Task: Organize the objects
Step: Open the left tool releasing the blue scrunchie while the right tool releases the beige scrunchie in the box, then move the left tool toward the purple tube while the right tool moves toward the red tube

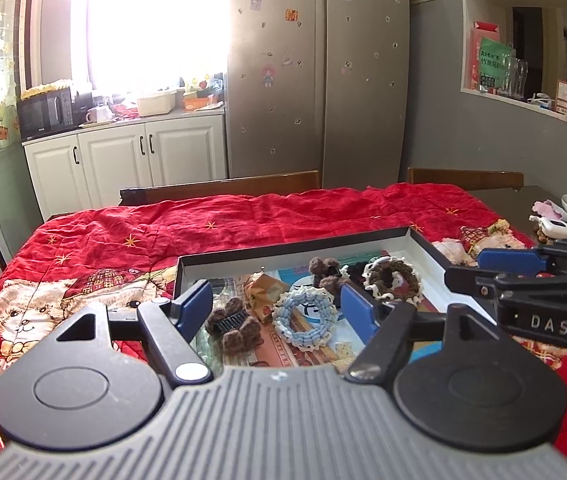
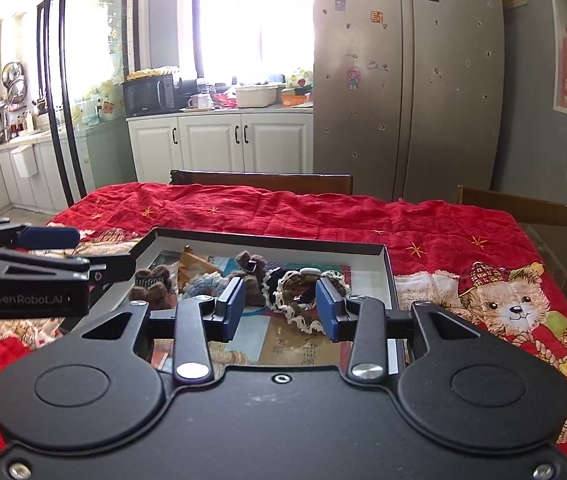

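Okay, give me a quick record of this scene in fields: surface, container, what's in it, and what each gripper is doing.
surface: red bear-print blanket
container: shallow black tray, on the blanket
contents: blue-white scrunchie, brown-cream scrunchie, brown fuzzy hair clip, other small items
left gripper: fingers open, nothing between them, above the tray
right gripper: fingers apart, empty, above the tray
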Demonstrator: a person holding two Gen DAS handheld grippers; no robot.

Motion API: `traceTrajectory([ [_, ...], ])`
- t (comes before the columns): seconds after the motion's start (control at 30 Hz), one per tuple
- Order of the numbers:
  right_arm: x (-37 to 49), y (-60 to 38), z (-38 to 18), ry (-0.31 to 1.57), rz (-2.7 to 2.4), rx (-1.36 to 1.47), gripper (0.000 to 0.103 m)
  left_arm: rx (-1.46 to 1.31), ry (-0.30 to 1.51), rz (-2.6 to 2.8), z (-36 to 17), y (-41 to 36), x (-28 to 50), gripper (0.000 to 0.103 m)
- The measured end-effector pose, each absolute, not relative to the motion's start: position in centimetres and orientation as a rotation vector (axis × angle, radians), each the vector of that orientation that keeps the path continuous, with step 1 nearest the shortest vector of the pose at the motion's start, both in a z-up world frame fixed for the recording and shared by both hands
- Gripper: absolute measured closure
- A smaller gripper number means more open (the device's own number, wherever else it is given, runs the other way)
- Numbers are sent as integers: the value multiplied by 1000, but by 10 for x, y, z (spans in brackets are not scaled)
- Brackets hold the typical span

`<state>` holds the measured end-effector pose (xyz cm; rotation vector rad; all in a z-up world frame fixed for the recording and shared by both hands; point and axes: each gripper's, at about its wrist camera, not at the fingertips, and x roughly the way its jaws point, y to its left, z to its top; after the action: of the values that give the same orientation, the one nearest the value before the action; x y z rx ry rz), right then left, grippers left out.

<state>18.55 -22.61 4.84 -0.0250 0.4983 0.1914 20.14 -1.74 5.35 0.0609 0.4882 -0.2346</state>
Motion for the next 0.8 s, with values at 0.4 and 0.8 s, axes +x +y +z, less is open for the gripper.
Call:
traceTrajectory([
  [0.4, 142, -230, 46, 528, 187, -63, 63, 64, 482, -264, 56, -13, 168, 16],
  [0.8, 104, -246, 36, 579, 155, -57, 58, 66, 513, -284, 41, -6, 140, 11],
])
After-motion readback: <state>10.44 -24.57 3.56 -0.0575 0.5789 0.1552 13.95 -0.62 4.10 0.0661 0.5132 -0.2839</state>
